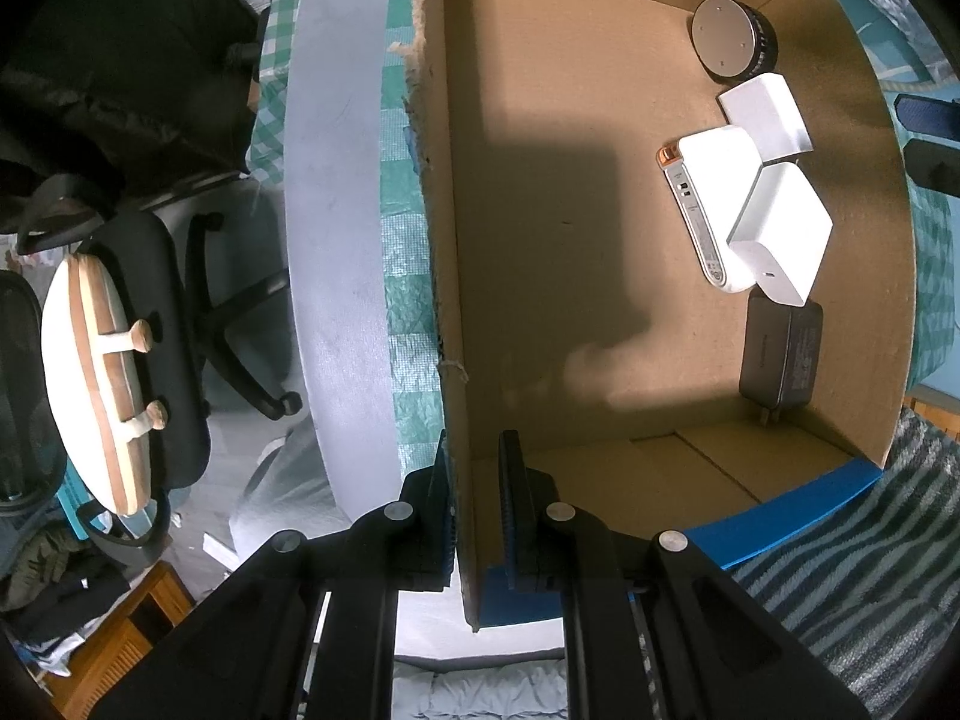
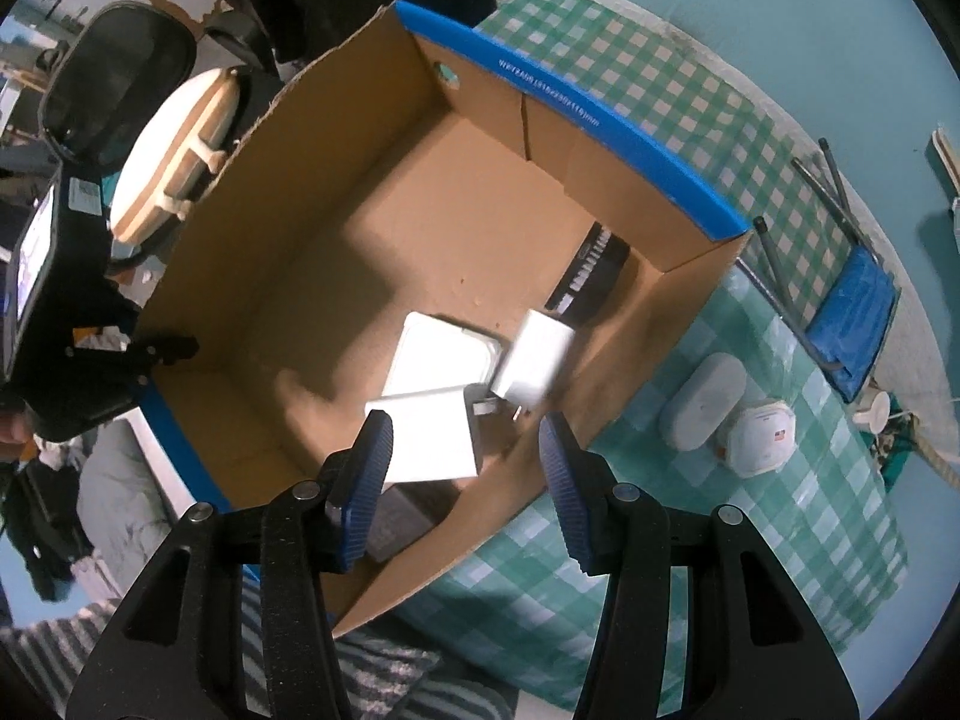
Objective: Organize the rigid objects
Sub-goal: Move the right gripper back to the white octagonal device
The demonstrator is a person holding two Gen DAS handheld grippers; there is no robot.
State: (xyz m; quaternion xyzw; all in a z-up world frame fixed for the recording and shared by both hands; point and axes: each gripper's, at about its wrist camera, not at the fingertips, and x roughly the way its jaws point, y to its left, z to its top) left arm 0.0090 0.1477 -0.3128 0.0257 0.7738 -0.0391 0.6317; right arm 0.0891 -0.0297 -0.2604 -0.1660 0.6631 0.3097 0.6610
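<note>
While the left gripper (image 1: pixel 474 516) pinches the torn cardboard wall of the open box (image 1: pixel 456 240) near the bottom centre of the left wrist view, one of its fingers sits outside that wall and the other inside, closed narrowly on it. The box fills the centre and right of that frame, brown inside with blue outer edges. Along its right side lie the rigid objects: a round grey speaker (image 1: pixel 732 39) at the upper right, below it a white charger block (image 1: pixel 765 114), a flat white power bank (image 1: pixel 714 204) with an orange end, a second white charger (image 1: pixel 780 234) leaning over the power bank, and a dark grey adapter (image 1: pixel 780 354) lowest of all, its prongs pointing toward the bottom of the frame. In the right wrist view the right gripper (image 2: pixel 465 480) hangs over the near corner of the box (image 2: pixel 336 180), its blue-padded fingers (image 2: pixel 372 462) spread wide and holding nothing. Between and just beyond them is a white charger (image 2: pixel 426 438), and a blurred white charger (image 2: pixel 534 360) shows at centre right. Outside the box, at the right of that frame, a grey oval case (image 2: pixel 702 402) and a white mask (image 2: pixel 759 438) lie beside each other on the green checked desk (image 2: pixel 780 540).
</note>
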